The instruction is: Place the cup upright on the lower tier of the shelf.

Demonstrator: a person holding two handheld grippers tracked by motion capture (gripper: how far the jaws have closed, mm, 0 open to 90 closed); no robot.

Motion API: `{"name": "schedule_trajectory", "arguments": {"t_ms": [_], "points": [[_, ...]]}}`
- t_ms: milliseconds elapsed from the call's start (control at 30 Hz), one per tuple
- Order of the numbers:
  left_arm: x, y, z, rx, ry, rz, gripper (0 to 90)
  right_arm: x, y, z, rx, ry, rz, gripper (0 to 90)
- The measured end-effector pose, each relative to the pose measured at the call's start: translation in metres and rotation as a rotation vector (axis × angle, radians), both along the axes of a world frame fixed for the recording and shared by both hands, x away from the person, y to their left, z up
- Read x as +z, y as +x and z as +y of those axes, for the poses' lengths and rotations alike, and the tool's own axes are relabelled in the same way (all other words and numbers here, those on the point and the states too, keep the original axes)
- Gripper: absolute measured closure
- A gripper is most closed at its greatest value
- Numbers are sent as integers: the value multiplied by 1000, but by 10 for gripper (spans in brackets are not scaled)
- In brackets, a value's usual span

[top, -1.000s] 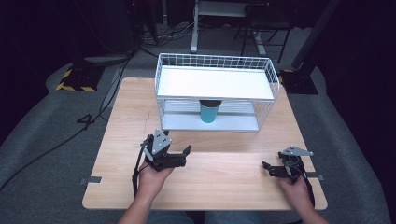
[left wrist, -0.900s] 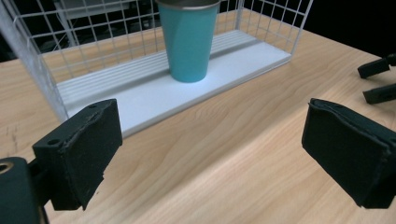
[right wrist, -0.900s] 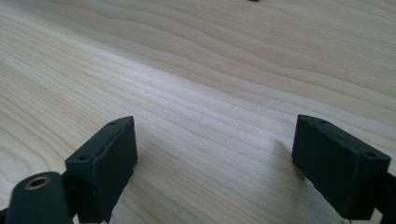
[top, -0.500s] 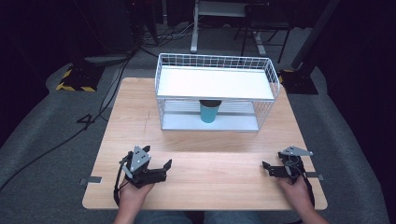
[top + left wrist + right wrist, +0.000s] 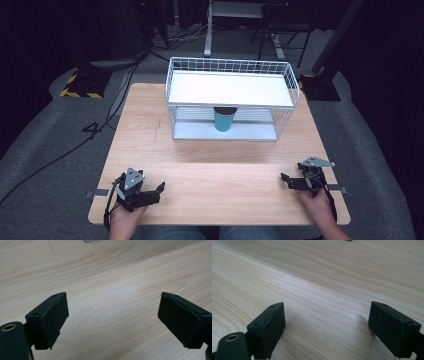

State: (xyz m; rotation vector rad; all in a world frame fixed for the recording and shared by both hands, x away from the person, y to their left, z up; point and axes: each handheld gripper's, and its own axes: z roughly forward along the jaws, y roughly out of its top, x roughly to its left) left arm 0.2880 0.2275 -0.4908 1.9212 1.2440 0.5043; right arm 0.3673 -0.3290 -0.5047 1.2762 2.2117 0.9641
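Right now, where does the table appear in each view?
High view: the table takes the middle, from the rack at the far side to the near edge.
Left gripper view: the table lies behind and between the left gripper's open jaws.
Right gripper view: the table lies behind the right gripper's open jaws.
Shared landmark: its pale wood grain.

bare table (image 5: 220,170) ahead: free | wire rack (image 5: 232,100) blocks far side
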Motion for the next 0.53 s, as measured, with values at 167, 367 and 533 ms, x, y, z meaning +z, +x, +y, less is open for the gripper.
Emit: {"name": "schedule_trajectory", "arguments": {"t_ms": [167,367,533], "points": [[-6,2,-1,-8,58,54,141,0,0,0,1,1,0,145],[-14,6,-5,-18,113,93,142,0,0,0,0,0,0,144],[-14,7,-5,-37,117,96,138,0,0,0,1,-1,0,145]]}}
